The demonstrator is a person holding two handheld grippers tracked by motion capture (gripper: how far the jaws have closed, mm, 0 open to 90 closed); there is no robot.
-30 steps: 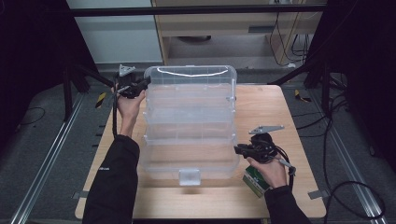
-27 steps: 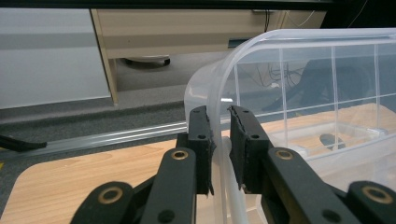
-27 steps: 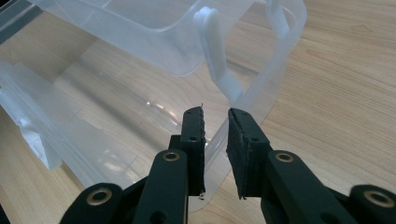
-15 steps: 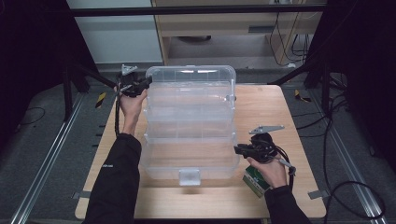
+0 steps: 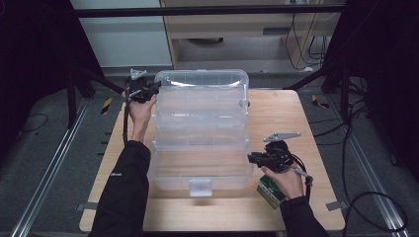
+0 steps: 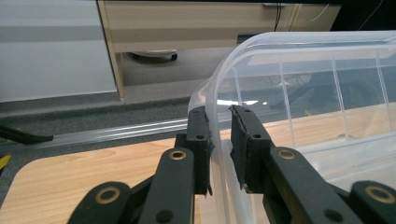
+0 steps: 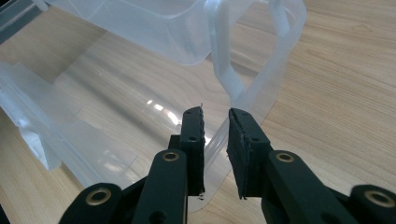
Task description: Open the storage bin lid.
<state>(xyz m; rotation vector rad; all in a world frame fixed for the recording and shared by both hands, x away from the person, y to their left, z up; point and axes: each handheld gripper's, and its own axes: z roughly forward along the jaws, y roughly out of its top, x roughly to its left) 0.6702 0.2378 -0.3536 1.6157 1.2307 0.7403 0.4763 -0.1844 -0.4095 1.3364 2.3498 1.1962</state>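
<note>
A clear plastic tiered storage box [image 5: 200, 123] stands fanned open on the wooden table, its trays stepped from far to near. My left gripper [image 5: 154, 90] is at the far-left corner of the top tray. Its jaws straddle the tray's curved rim [image 6: 211, 100] and are shut on it [image 6: 219, 140]. My right gripper [image 5: 251, 158] is at the near-right side of the bottom tray, and its jaws are shut on that tray's thin wall [image 7: 243, 98], as the right gripper view [image 7: 215, 140] shows from close by. All the trays look empty.
A small green and white carton [image 5: 271, 191] lies on the table [image 5: 276, 113] under my right hand. The box's front latch [image 5: 200, 186] faces the near edge. Beyond the table are a floor rail [image 6: 116, 130], a wooden cabinet [image 6: 196, 23] and cables.
My left hand has crept slightly toward the top tray's corner. The box and the right gripper look unchanged.
</note>
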